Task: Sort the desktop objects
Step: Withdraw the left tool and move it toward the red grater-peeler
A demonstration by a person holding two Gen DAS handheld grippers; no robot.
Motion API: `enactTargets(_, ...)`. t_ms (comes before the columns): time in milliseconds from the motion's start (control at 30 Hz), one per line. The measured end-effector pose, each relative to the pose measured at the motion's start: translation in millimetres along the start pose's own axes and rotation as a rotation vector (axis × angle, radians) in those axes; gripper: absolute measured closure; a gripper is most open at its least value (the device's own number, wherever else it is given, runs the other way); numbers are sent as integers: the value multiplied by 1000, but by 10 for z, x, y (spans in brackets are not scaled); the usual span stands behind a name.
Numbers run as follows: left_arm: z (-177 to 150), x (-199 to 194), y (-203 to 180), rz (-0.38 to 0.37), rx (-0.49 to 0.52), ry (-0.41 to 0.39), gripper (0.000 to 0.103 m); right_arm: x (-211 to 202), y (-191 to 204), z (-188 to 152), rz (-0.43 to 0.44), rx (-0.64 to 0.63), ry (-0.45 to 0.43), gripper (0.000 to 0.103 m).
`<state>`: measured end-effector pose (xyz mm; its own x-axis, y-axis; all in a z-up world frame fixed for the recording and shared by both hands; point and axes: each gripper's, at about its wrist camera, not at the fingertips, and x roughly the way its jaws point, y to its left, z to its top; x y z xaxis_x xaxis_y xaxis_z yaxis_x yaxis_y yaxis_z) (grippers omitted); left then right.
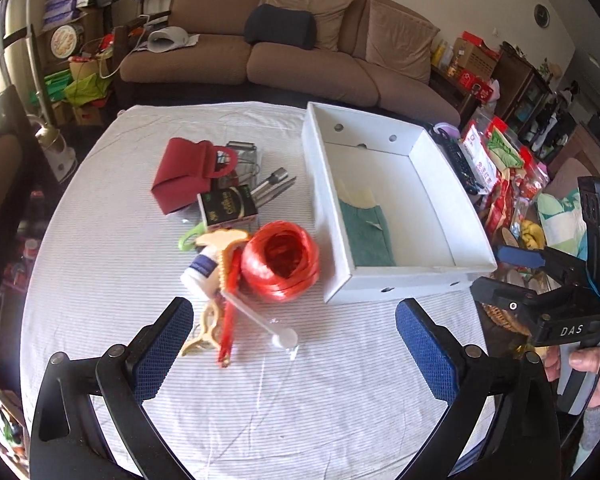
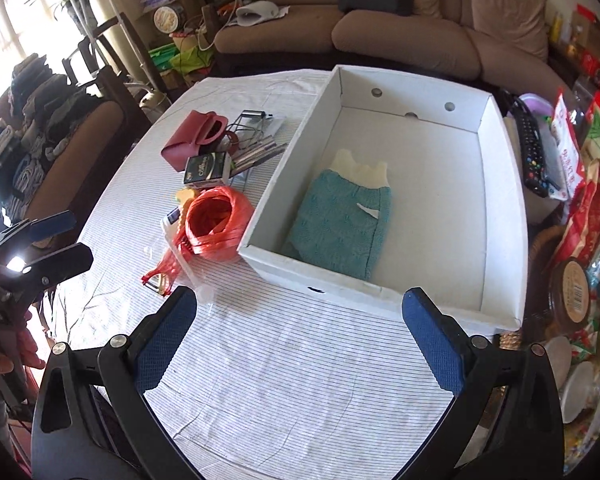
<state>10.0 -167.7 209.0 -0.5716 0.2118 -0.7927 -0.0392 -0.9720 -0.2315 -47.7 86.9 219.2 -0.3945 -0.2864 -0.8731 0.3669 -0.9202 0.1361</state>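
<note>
Hovering both tools, left tool (image 1: 294,326) and right tool (image 2: 300,320), jaws wide apart, empty. Red twine roll (image 1: 280,260) at 12 o'clock of left tool: light, soft, slippery; grip across outer coil.

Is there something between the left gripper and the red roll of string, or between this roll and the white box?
Nothing blocks the way. The left gripper is open above bare cloth, and only a white plastic spoon lies near that path. The red string roll sits beside the white box, with no object between them.

Metal tools (image 1: 268,184) (half-hidden under box (image 1: 228,204))
</note>
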Motion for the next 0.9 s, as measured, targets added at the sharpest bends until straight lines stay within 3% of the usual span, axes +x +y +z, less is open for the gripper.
enactTargets(233, -407, -171, 599, 81, -52, -5, 0, -64, 559, -197, 55, -59, -31, 0)
enactTargets(433, -752, -54, 979, 110, -103, 19, 0, 58, 997, -395, 108, -95, -37, 0)
enactTargets(700, -1070, 232, 1119, 96, -87, 30, 0, 340, 1403, -674, 163, -172, -64, 0)
enactTargets(900, -1154, 488, 999, 82, 3, -2, 0, 623, 1482, -880, 194, -166, -73, 0)
